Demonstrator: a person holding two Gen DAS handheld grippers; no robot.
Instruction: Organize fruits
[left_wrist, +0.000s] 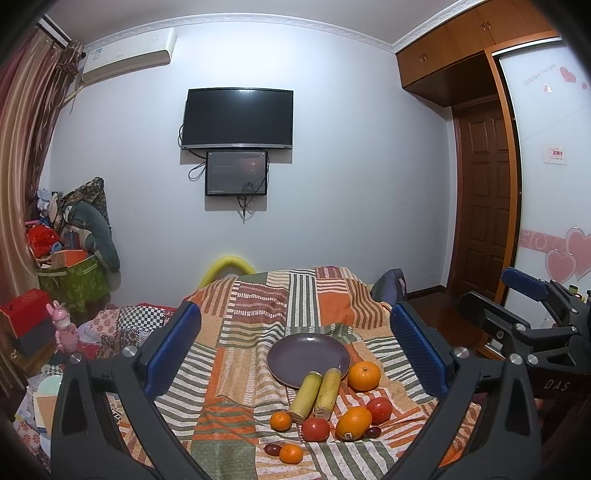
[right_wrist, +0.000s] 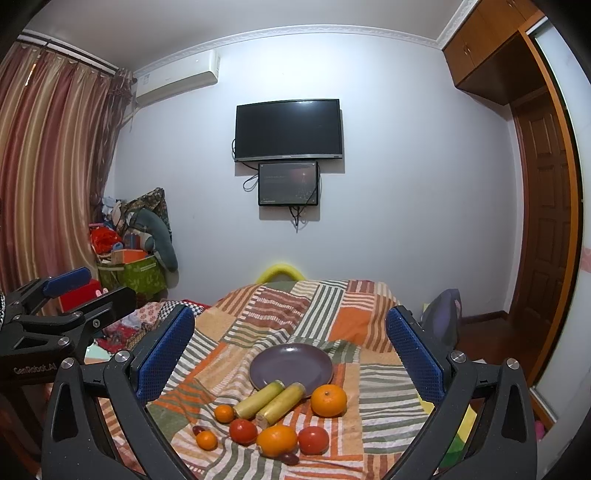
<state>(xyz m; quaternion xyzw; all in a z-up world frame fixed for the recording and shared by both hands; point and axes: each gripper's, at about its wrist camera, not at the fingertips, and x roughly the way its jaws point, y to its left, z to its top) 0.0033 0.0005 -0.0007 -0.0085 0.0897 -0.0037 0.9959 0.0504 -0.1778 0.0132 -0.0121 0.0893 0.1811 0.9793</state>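
Observation:
A purple plate (left_wrist: 308, 353) (right_wrist: 291, 364) lies on a patchwork cloth. Two sugarcane pieces (left_wrist: 314, 394) (right_wrist: 271, 404) lean on its near rim. Around them lie a large orange (left_wrist: 364, 376) (right_wrist: 328, 400), another orange (left_wrist: 353, 422) (right_wrist: 277, 440), two tomatoes (left_wrist: 379, 410) (right_wrist: 313, 440), two small tangerines (left_wrist: 280, 421) (right_wrist: 224, 413) and dark grapes (left_wrist: 273, 449) (right_wrist: 198, 430). My left gripper (left_wrist: 295, 350) is open and empty, above and short of the fruit. My right gripper (right_wrist: 291, 354) is open and empty, likewise. Each shows in the other's view (left_wrist: 532, 306) (right_wrist: 62, 302).
The cloth (left_wrist: 258, 295) covers a bed-like surface with its far edge near a yellow foam loop (left_wrist: 226, 266). Clutter and a green box (left_wrist: 74, 280) stand at the left. A wooden door (left_wrist: 484, 192) and wardrobe are at the right. A TV (left_wrist: 238, 119) hangs on the wall.

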